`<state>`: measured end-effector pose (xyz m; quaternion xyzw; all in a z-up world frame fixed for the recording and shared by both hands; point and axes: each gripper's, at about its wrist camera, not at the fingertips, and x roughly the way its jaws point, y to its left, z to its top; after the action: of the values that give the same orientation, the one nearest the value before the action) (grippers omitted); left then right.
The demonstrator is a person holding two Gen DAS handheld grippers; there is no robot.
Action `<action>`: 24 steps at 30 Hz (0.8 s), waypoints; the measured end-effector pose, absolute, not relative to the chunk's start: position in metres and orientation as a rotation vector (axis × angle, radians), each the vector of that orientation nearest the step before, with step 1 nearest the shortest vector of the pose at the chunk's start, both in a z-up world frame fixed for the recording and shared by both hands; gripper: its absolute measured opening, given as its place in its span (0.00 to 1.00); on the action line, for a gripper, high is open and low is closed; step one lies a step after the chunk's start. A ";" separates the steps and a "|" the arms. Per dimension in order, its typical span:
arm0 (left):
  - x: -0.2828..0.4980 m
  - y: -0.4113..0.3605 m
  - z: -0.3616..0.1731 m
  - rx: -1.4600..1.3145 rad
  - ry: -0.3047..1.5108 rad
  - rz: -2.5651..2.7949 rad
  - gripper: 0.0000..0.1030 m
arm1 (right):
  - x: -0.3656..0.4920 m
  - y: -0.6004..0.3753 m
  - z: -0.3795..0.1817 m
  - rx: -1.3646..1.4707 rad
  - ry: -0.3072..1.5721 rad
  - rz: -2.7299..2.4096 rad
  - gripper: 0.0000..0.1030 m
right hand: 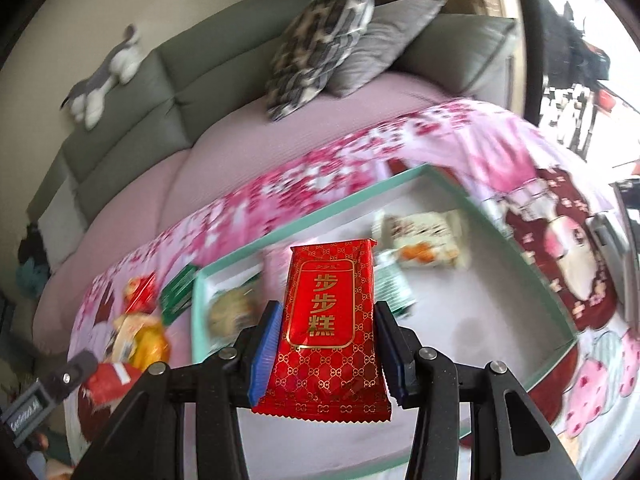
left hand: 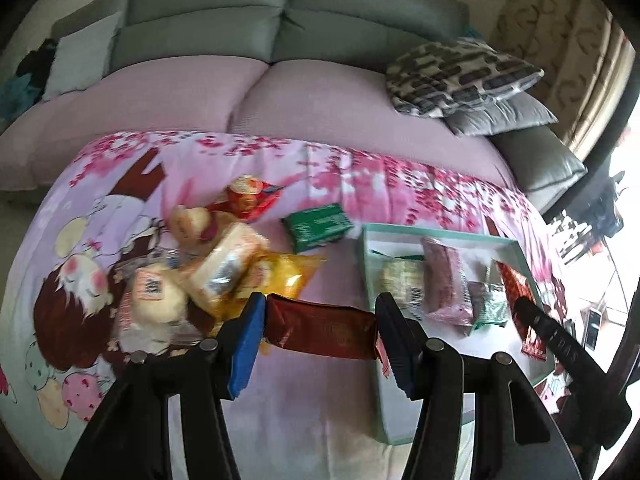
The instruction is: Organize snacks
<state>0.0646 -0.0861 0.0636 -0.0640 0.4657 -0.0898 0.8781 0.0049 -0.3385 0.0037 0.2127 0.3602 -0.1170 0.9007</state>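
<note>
My left gripper (left hand: 320, 312) is shut on a dark red snack packet (left hand: 320, 330), held crosswise above the pink cartoon cloth, between the snack pile (left hand: 216, 264) and the mint-rimmed white tray (left hand: 440, 234). My right gripper (right hand: 326, 316) is shut on a bright red packet with gold characters (right hand: 330, 320), held over the tray (right hand: 320, 216). The right gripper also shows in the left wrist view (left hand: 532, 320) over the tray's right side with its red packet (left hand: 518, 292). The tray holds several packets: pink (left hand: 444, 284), green-white (left hand: 490, 304), pale (right hand: 424, 240).
A green packet (left hand: 318, 226) lies on the cloth beside the tray. The cloth (left hand: 120, 208) covers a table in front of a grey sofa (left hand: 280, 20) with a pink seat cover. Patterned and grey cushions (left hand: 464, 76) sit at the sofa's right. A plush toy (right hand: 104, 76) lies on the backrest.
</note>
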 end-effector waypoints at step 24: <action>0.140 -0.175 0.030 -0.034 0.982 -0.271 0.56 | 0.025 -0.395 -0.025 0.435 0.708 -0.338 0.47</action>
<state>0.1395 -0.1745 0.0295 -0.0161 0.4698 -0.1298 0.8730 0.0252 -0.3951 -0.0248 0.2102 0.3420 -0.1633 0.9012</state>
